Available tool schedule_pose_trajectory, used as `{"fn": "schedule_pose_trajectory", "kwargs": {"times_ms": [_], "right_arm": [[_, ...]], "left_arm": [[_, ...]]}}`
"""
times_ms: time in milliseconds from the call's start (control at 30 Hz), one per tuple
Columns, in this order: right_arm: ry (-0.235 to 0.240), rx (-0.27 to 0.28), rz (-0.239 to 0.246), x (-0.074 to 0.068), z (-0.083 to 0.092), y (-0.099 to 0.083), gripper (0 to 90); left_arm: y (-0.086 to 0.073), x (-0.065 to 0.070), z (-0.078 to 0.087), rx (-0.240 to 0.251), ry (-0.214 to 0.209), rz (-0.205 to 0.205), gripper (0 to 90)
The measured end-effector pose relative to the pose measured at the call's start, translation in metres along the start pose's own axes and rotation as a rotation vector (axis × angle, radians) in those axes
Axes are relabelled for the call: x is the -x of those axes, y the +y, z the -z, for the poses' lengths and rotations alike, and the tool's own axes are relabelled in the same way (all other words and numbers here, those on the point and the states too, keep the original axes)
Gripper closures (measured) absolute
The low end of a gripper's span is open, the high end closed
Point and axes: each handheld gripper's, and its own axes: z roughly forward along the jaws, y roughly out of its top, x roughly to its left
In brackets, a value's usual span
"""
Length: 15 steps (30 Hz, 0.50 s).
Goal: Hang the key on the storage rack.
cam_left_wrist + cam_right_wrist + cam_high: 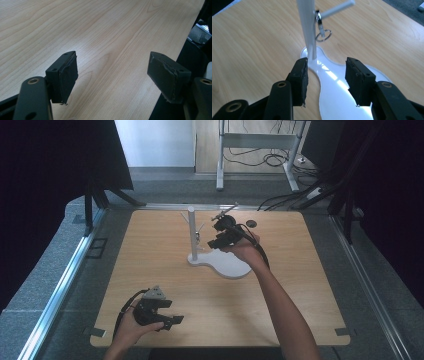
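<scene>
Two grippers: both hand-held, both with jaws apart and nothing between them.
Right gripper (216,241): held over the white kidney-shaped plastic base (231,264) of the stand, in the far middle of the table; its jaws stand moderately wide, pointing at the foot of the post.
Left gripper (170,319): resting low at the near left, jaws spread wide over bare wood, well apart from the stand.
Stand: tall white round post (308,27) rising upright from the base, with thin white pegs (336,9) branching off near the top.
Thing in hand: small silver metal key ring (323,35) on a short clasp, hanging from a peg just beside the post, above and beyond the right jaws.
Table: light wooden tabletop (150,265), bare around the stand.
Small item: dark round disc (252,224) on the far right of the table; too small to identify.
Advice, my judgement: lift the right gripper to ring height, narrow the jaws, and approach from the open side so the post stays clear.
Risk: the ring swings freely; a glancing touch would set it turning, so close slowly on its lower arc.
</scene>
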Motion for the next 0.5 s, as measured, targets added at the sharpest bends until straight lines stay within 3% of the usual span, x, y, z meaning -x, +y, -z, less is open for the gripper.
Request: {"fn": "schedule_pose_trajectory", "kwargs": {"times_ms": [267,500], "right_arm": [[0.008,0.033,-0.023,0.005,0.022,-0.057,50.9],[0.011,0.033,-0.044,0.006,0.029,-0.111,50.5]], "left_arm": [[-0.001,-0.003,0.003,0.007,0.019,0.011,24.8],[-0.001,-0.003,0.004,0.007,0.026,0.014,24.8]]}}
